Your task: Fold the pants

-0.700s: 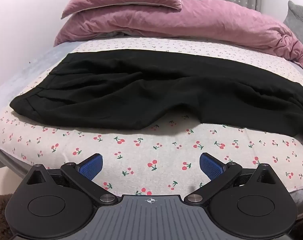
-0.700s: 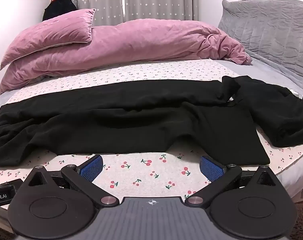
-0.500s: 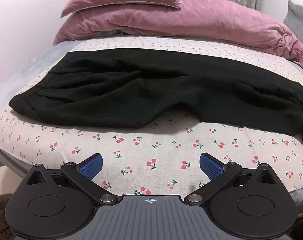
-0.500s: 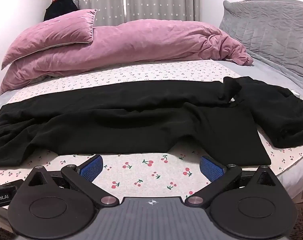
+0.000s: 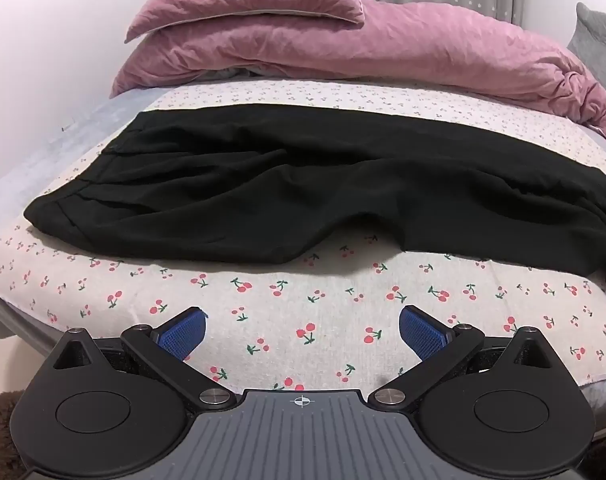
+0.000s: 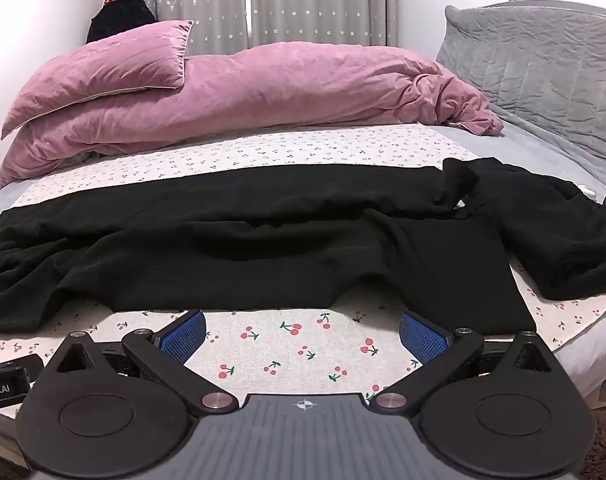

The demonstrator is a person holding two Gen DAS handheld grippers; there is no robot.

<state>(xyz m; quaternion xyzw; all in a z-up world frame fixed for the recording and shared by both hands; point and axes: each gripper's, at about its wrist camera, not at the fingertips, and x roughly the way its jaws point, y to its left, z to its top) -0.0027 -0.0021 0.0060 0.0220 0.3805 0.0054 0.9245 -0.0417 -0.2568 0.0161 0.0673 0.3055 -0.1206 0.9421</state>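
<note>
Black pants (image 5: 263,192) lie spread lengthwise across the cherry-print sheet (image 5: 303,312), the pleated waist end at the left of the left wrist view. In the right wrist view the pants (image 6: 263,248) run to the right, and the near leg's hem lies by the sheet's front right. My left gripper (image 5: 302,330) hovers open over bare sheet, a little short of the pants' near edge. My right gripper (image 6: 302,332) is open too. Its blue pads (image 6: 421,340) stand close to the near edge of the cloth, and nothing lies between them.
A pink pillow (image 6: 103,64) and a pink duvet (image 6: 303,88) are piled along the far side of the bed. Bunched black cloth (image 6: 563,240) lies at the right end. A grey quilted headboard (image 6: 543,72) stands at the right. The bed's front edge is just below both grippers.
Nothing has visibly changed beyond a slight drift of both views. Both grippers stay open and the pants lie as before.
</note>
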